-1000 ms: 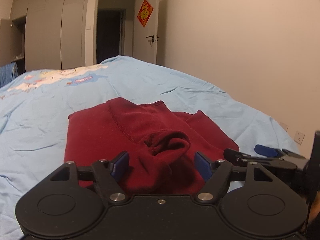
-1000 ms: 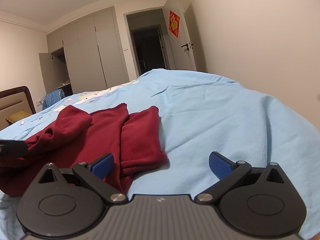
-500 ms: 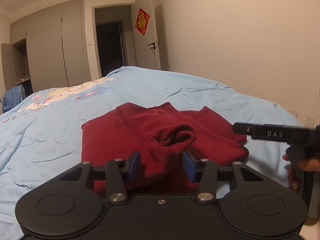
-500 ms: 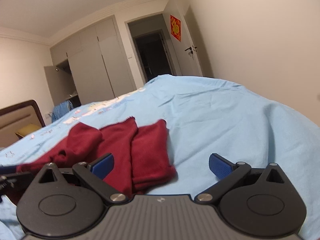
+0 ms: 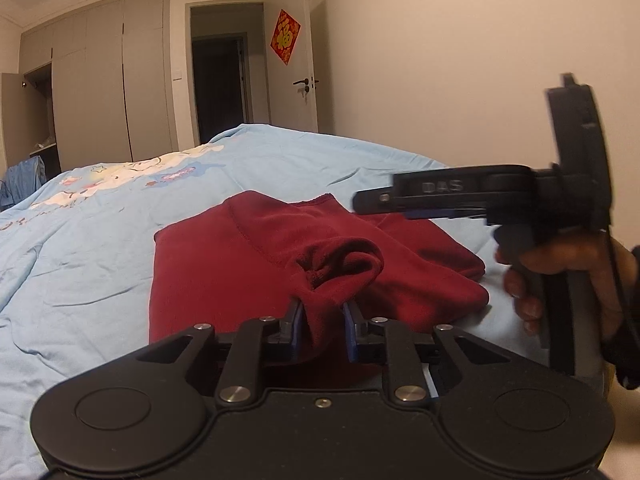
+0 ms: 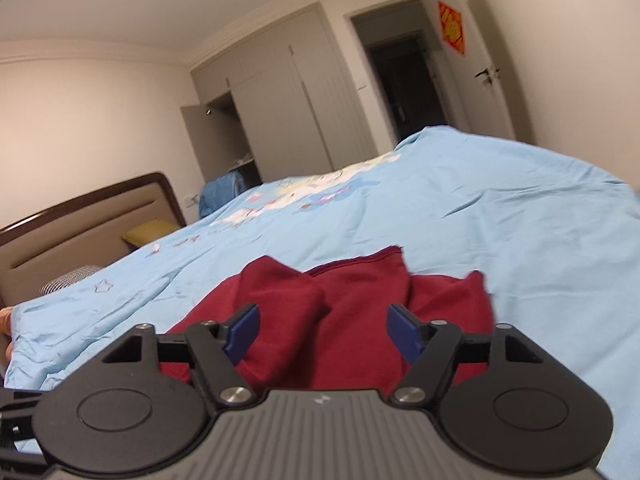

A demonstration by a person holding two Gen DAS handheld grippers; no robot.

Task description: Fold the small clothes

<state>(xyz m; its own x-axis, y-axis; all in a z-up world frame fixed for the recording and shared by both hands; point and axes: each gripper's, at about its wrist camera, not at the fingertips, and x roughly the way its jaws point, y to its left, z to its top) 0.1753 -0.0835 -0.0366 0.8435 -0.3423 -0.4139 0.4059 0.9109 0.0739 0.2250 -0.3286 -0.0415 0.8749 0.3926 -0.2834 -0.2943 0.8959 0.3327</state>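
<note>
A dark red sweater (image 5: 224, 264) lies partly folded on the light blue bedspread (image 5: 80, 240). My left gripper (image 5: 323, 322) is shut on a bunched sleeve (image 5: 340, 268) of it, lifted slightly off the body. In the left wrist view my right gripper (image 5: 372, 200) hangs above the sweater's right side, held by a hand (image 5: 560, 280). In the right wrist view the right gripper (image 6: 325, 330) is open over the red sweater (image 6: 352, 320), with nothing between its blue pads.
The bed's headboard (image 6: 80, 220) and a yellow pillow (image 6: 148, 230) lie to the left. Wardrobe doors (image 5: 104, 80), a dark doorway (image 5: 220, 84) and a plain wall (image 5: 440, 60) stand behind the bed. A blue garment (image 5: 22, 180) hangs by the wardrobe.
My left gripper closed on the red sleeve and lifted it a little. My right gripper rose, swung left over the sweater, and narrowed its opening.
</note>
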